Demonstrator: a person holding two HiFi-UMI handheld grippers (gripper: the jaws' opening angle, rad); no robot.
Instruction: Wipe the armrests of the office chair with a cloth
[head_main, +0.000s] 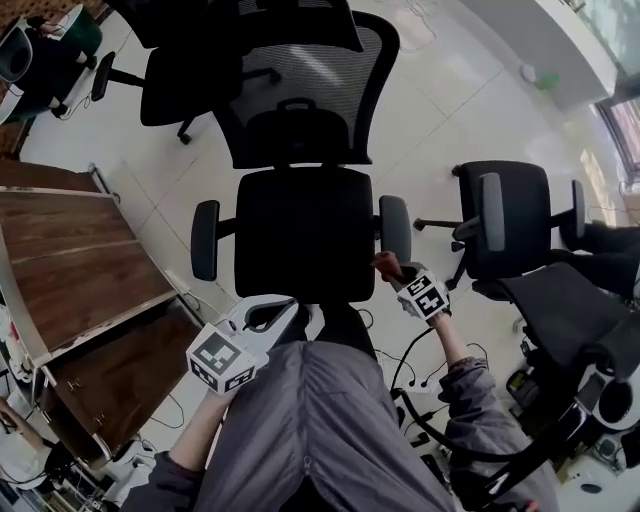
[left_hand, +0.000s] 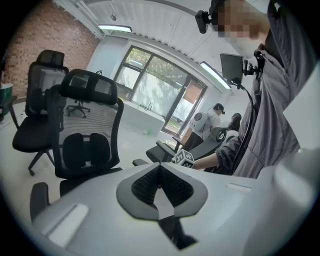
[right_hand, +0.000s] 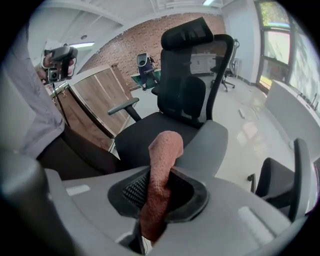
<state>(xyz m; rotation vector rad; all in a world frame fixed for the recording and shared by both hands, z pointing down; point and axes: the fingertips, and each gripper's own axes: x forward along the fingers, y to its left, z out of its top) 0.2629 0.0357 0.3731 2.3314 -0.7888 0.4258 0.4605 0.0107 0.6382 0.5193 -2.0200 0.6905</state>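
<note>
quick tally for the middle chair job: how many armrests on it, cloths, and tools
armrests on the middle chair: 2
cloth: 1, clamped in the right tool
tools: 2, counting the left tool
total: 5

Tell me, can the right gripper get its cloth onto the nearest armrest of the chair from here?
Probably yes: the right gripper holds the cloth close beside that armrest, and nothing stands between them.

Pale tiled floor (head_main: 480, 110); brick wall (right_hand: 145, 35); wooden cabinet (head_main: 70, 260); large windows (left_hand: 150, 85); ceiling strip lights (left_hand: 115, 28).
</note>
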